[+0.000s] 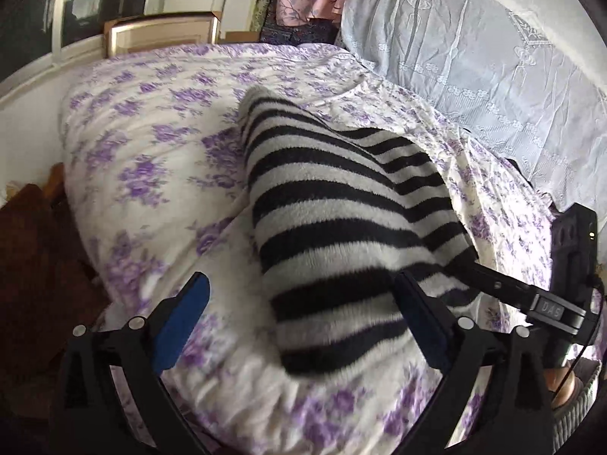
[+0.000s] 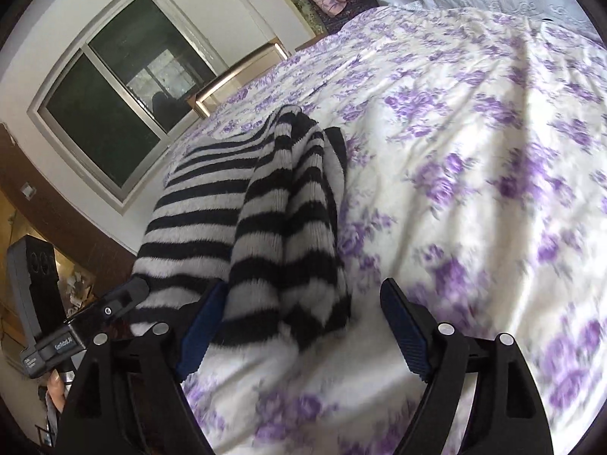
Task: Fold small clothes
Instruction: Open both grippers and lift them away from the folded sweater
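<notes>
A black-and-white striped knit garment (image 1: 341, 204) (image 2: 265, 208) lies folded into a long bundle on the purple-flowered bed cover (image 1: 151, 151) (image 2: 474, 151). My left gripper (image 1: 303, 314) is open and straddles the garment's near end: its right pad sits against the knit, while its left pad is clear of it. My right gripper (image 2: 301, 326) is also open over the bundle's near end, with its left pad at the fabric's edge. The right gripper's body (image 1: 550, 303) shows at the right edge of the left wrist view. The left gripper's body (image 2: 76, 326) appears low on the left in the right wrist view.
A white lace cover (image 1: 474, 57) lies along the bed's far right side. A wooden bed frame (image 1: 163, 34) and a window (image 2: 114, 113) stand beyond the bed. The bed drops off at the left onto dark brown things (image 1: 30, 265).
</notes>
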Motion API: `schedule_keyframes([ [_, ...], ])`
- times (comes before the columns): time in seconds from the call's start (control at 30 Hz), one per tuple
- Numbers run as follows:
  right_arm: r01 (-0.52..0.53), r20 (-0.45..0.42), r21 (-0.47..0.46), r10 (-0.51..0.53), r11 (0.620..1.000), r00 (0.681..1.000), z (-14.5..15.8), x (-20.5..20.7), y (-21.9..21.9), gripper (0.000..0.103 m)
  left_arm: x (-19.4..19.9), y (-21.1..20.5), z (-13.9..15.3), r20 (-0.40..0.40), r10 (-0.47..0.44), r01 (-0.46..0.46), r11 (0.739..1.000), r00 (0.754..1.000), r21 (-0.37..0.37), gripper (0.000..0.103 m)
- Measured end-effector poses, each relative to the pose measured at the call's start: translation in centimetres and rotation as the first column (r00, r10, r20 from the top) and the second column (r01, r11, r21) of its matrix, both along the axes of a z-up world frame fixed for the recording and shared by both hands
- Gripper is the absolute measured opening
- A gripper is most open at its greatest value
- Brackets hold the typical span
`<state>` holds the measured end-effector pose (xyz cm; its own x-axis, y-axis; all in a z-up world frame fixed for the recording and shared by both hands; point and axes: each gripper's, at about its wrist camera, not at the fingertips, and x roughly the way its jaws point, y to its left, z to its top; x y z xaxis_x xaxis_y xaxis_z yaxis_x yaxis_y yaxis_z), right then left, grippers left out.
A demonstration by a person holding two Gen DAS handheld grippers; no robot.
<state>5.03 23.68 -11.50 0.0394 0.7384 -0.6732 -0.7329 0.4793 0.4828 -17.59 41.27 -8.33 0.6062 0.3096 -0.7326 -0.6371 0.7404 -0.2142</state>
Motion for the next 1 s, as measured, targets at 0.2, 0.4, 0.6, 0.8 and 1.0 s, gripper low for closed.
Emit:
schedule_keyframes([
  [0.2, -0.002, 0.124, 0.045, -0.003, 0.999, 0.992, 3.4, -3.8, -4.0, 0.084, -2.3, -3.5, 3.3, -0.058, 0.051, -0.04, 0.984, 0.997, 0.175, 0.098],
  [0.4, -0.018, 0.246, 0.096, -0.006, 0.995, 0.969, 8.2, -8.1, -6.0, 0.092, -3.2, -7.0, 6.7, -0.063, 0.099, -0.074, 0.946, 0.993, 0.317, 0.098],
  [0.6, 0.0, 0.343, 0.115, -0.04, 0.993, 0.938, 11.3, -11.3, -7.5, 0.096, -3.5, -9.6, 9.0, -0.065, 0.142, -0.104, 0.909, 0.988, 0.403, 0.098],
  [0.8, 0.082, 0.376, 0.113, -0.119, 0.99, 0.919, 12.7, -12.9, -9.1, 0.1, -4.3, -11.6, 9.9, -0.054, 0.126, -0.092, 0.903, 0.991, 0.419, 0.098],
  [1.0, 0.132, 0.42, 0.114, -0.168, 0.985, 0.892, 12.5, -14.0, -10.2, 0.1, -4.5, -13.6, 9.5, -0.077, 0.113, -0.07, 0.902, 0.991, 0.425, 0.099],
])
